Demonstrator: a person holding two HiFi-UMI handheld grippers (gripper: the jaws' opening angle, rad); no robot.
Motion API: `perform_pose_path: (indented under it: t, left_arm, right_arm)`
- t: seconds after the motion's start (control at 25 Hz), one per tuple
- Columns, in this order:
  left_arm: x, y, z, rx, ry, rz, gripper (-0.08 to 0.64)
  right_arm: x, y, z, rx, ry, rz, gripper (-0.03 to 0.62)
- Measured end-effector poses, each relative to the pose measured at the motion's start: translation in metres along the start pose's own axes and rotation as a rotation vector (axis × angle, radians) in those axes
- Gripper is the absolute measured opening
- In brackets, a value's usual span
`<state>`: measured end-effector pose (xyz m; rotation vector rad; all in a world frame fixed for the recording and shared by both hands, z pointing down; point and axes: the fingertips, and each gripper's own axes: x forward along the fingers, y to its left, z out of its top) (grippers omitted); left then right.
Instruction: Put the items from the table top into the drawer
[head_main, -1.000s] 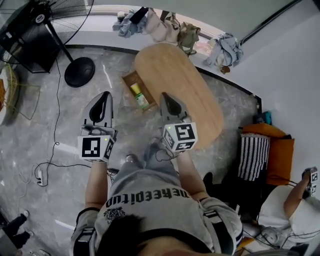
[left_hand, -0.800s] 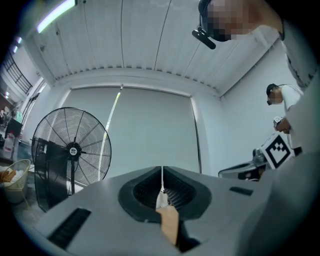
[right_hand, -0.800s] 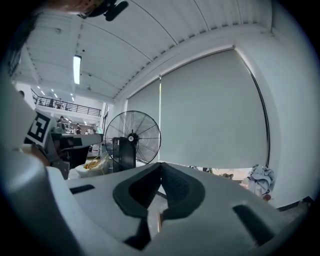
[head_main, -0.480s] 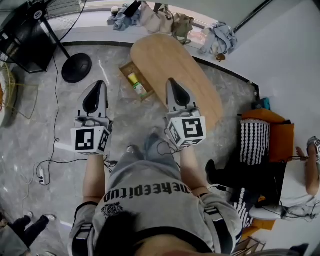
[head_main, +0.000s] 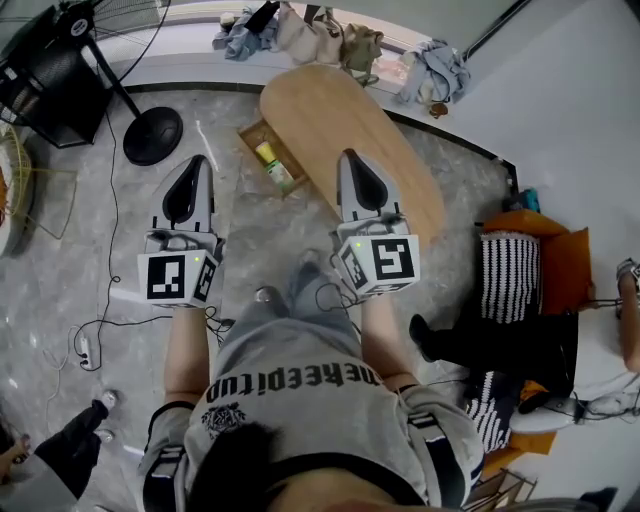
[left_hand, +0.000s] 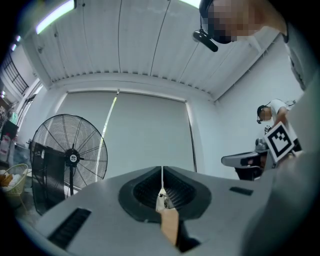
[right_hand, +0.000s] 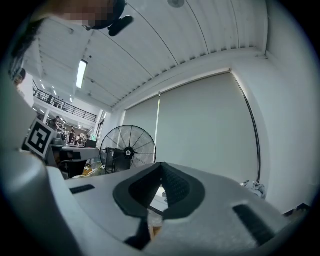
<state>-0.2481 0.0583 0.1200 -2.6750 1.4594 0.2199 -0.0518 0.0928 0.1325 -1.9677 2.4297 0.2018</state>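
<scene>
Well, the job looks almost done. The table (head_main: 375, 150) has a bare top, and I can see nothing on it to pick up. The drawer (head_main: 247, 140) sticks out from the left side of the table and is open. A bottle (head_main: 270, 162) with a yellow top lies inside it. There may be more in there, but it is too small to tell.

The left gripper (head_main: 198, 162) has its jaws pressed together with nothing in them. It hangs over the floor, a little to the left of the drawer. The right gripper (head_main: 352, 157) has its jaws pressed together too, and it is empty. It is held above the near edge of the table, to the right of the drawer. Both point about level, off across the room and not down at the table.

I think the only thing left may be to push the drawer in, if that is wanted.

Around the table there is a big fan (head_main: 60, 40) on a round foot, off to the left. Cables (head_main: 110, 300) run over the floor near the person's left side. Clothes (head_main: 300, 35) and bags sit in a heap by the far wall. A striped cushion (head_main: 510, 285) lies on the right. Nothing sits between the grippers and the drawer, so the way looks free.
</scene>
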Motion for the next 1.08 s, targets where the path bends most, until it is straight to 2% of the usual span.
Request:
perform_pose_path:
  t: [0.44, 1.08]
  left_arm:
    - [-0.015, -0.004, 0.010, -0.008, -0.012, -0.007, 0.012]
    - [-0.020, -0.015, 0.013, -0.002, -0.029, -0.018, 0.012]
  right_arm:
    - [-0.011, 0.016, 0.009, -0.023, -0.015, 0.018, 0.002]
    - [-0.029, 0.012, 0.014, -0.014, -0.033, -0.006, 0.002]
